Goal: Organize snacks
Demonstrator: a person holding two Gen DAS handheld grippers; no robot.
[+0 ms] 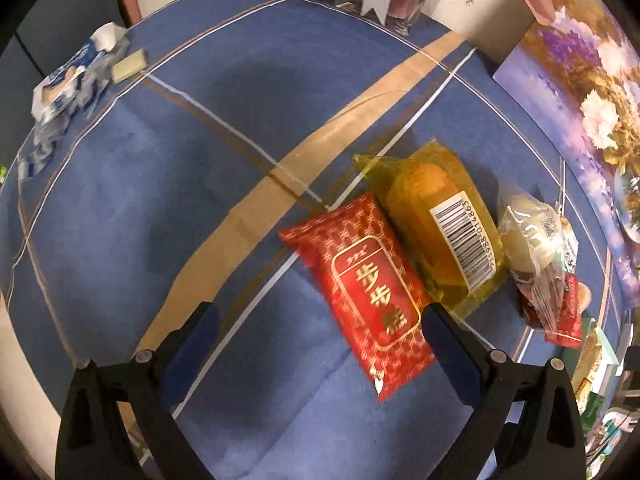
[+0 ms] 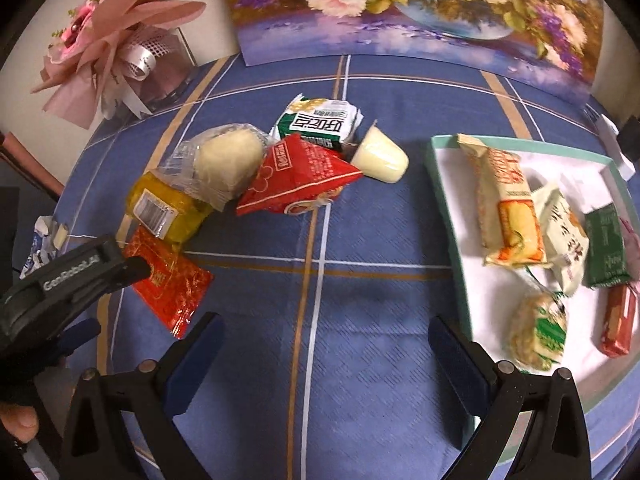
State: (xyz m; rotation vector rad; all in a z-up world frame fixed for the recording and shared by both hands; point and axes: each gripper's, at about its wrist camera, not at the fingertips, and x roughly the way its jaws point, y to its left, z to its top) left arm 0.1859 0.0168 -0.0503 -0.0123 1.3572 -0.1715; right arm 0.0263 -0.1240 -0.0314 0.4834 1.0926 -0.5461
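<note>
My left gripper (image 1: 320, 332) is open just above the blue cloth; its right finger (image 1: 452, 352) sits by the red gold-printed packet (image 1: 368, 292), which lies partly between the jaws. Beside it lie a yellow barcoded cake pack (image 1: 436, 220) and a clear-wrapped white bun (image 1: 532, 232). In the right wrist view my right gripper (image 2: 326, 344) is open and empty over bare cloth. Ahead lie the red packet (image 2: 176, 284), yellow pack (image 2: 168, 204), bun (image 2: 228, 160), red triangular pack (image 2: 304, 180), green-white pack (image 2: 316, 124) and jelly cup (image 2: 384, 158). The green-rimmed tray (image 2: 448, 208) at right holds several snacks.
A pink bouquet (image 2: 116, 48) stands at the back left and a flower painting (image 2: 420, 12) leans at the back. A crumpled blue-white wrapper (image 1: 68, 84) lies at the table's far left. The left gripper's body (image 2: 60, 280) shows at the right view's left edge.
</note>
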